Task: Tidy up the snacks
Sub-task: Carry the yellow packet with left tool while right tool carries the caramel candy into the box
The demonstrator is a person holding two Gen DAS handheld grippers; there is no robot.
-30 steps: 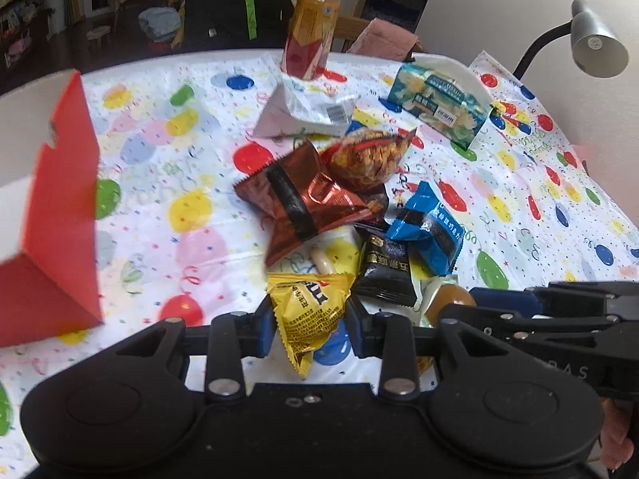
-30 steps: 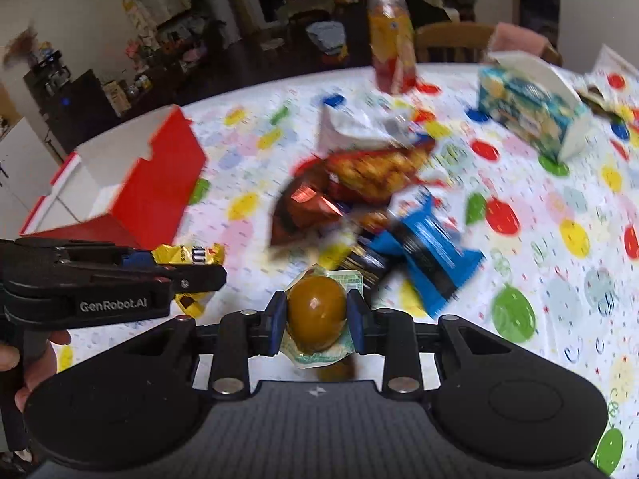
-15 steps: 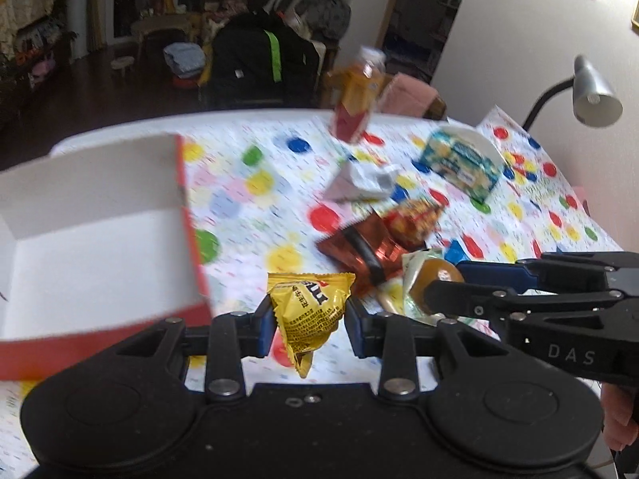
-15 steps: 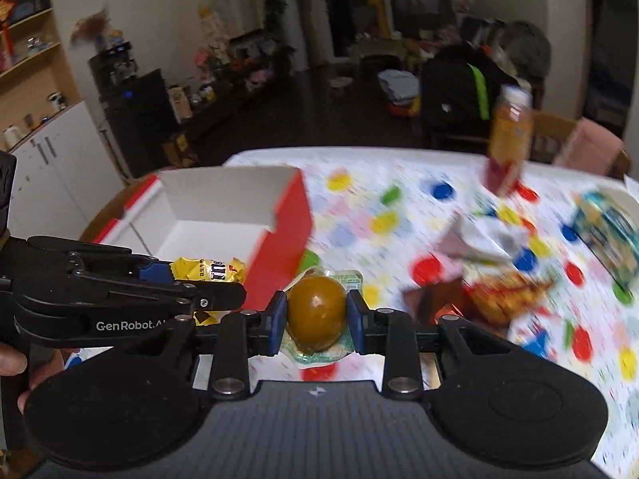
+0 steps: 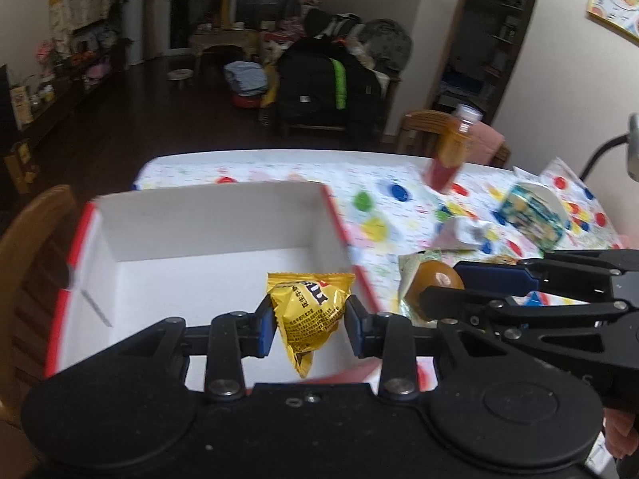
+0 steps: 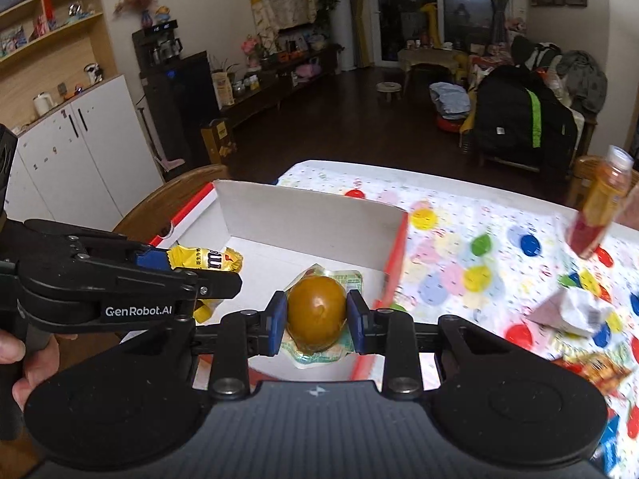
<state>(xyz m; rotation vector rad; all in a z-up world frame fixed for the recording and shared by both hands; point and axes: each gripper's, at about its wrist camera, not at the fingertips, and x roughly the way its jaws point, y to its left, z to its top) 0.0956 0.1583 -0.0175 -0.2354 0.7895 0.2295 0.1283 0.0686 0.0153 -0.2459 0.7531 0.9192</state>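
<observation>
My left gripper (image 5: 309, 325) is shut on a yellow candy packet (image 5: 309, 315) and holds it above the open red-and-white box (image 5: 207, 219). In the right wrist view my right gripper (image 6: 316, 319) is shut on a brown egg-shaped snack in a clear wrapper (image 6: 316, 313), over the same box (image 6: 303, 219) near its right wall. The right gripper and its snack (image 5: 433, 279) show at the right of the left wrist view. At the left of the right wrist view I see the left gripper with the yellow packet (image 6: 207, 259). The box floor that I can see is bare.
On the dotted tablecloth (image 5: 383, 199) to the right lie a white packet (image 5: 463, 231), a blue-green box (image 5: 531, 215) and an orange drink bottle (image 5: 451, 147). More snack packets (image 6: 595, 367) lie at the right. A wooden chair (image 5: 36, 247) stands left of the box.
Both grippers have swung left with their snacks, away from the snack pile and up over the open box. The box now fills the middle of both views.
</observation>
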